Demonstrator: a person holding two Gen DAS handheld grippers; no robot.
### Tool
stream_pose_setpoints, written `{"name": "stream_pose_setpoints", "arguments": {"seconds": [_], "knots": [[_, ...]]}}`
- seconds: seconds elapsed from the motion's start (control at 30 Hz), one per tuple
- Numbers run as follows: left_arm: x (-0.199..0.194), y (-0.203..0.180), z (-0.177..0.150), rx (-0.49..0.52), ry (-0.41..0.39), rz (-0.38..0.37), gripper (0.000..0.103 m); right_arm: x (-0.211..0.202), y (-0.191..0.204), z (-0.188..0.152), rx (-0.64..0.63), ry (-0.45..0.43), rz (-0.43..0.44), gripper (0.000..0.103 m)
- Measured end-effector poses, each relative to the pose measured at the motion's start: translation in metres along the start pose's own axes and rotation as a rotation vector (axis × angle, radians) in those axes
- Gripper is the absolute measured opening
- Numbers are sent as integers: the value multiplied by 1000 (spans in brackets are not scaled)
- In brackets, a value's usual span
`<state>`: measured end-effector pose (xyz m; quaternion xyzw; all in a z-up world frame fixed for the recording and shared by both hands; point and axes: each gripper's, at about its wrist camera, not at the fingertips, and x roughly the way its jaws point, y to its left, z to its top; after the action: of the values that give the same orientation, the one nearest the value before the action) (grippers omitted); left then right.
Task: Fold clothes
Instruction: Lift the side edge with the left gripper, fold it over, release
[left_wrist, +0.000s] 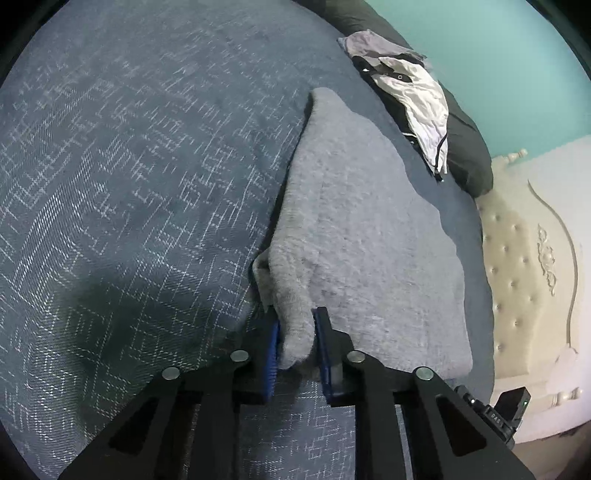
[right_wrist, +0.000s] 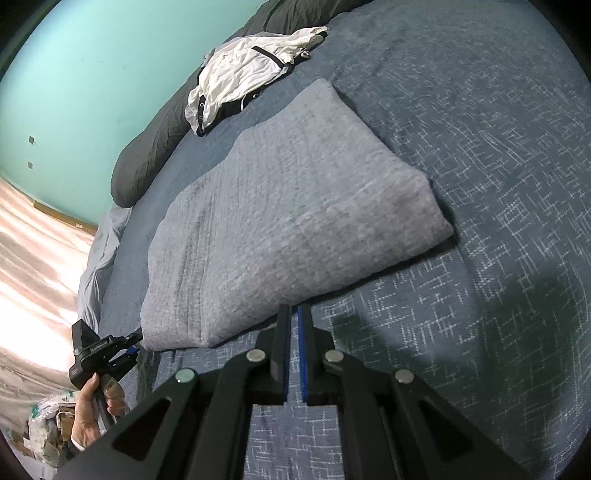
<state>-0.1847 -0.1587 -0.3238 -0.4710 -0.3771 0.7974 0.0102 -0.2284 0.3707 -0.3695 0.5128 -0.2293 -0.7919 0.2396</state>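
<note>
A folded grey knit sweater (left_wrist: 362, 236) lies on the bed (left_wrist: 129, 177), which is covered by a blue spread with a pale crosshatch pattern. In the left wrist view the sweater runs from the lower centre up toward the upper middle, its left edge a raised fold and its right edge falling short of the bed's side. All the left half of that frame is bare spread, wide room for moving. To the upper right a white and black garment (left_wrist: 413, 99) lies crumpled on a dark grey duvet (left_wrist: 465, 151) rolled along the bed's far side, just beside the sweater but apart from it. Behind stands a teal wall (left_wrist: 517, 74), and at the right edge a cream tufted headboard (left_wrist: 517, 266).

The left gripper (left_wrist: 297, 332) is narrowed on the near corner of the sweater: its blue pads press the bunched knit from both sides, and the cloth rises between them.

In the right wrist view the sweater (right_wrist: 288, 214) fills the centre, its near folded edge just above the right gripper (right_wrist: 293, 317). That gripper's jaws are closed nearly together, with nothing between them, and its tips sit just beside the sweater's edge over bare spread. The right half of this frame is open bedspread. At lower left a hand (right_wrist: 92, 413) holds the left gripper at the sweater's corner.
</note>
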Motion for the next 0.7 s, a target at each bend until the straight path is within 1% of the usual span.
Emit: {"name": "stream_pose_setpoints", "arguments": {"seconds": [0.23,0.37,0.5,0.6,0.7], "knots": [[-9,-24,4,60,-44,12,12,-3,-7,0,14,-7,5,3],[-17,-48,5,117,-67,6,11,-2,-9,-1,19,-4,9,3],[-25,-78,7,179,-89,-12,11,-2,-12,-2,21,-6,13,3],[-34,-100,1,228,-101,-27,11,-4,-15,-2,26,-11,19,3],[-34,-134,0,291,-109,-41,10,-4,-17,-2,28,-11,23,3]]}}
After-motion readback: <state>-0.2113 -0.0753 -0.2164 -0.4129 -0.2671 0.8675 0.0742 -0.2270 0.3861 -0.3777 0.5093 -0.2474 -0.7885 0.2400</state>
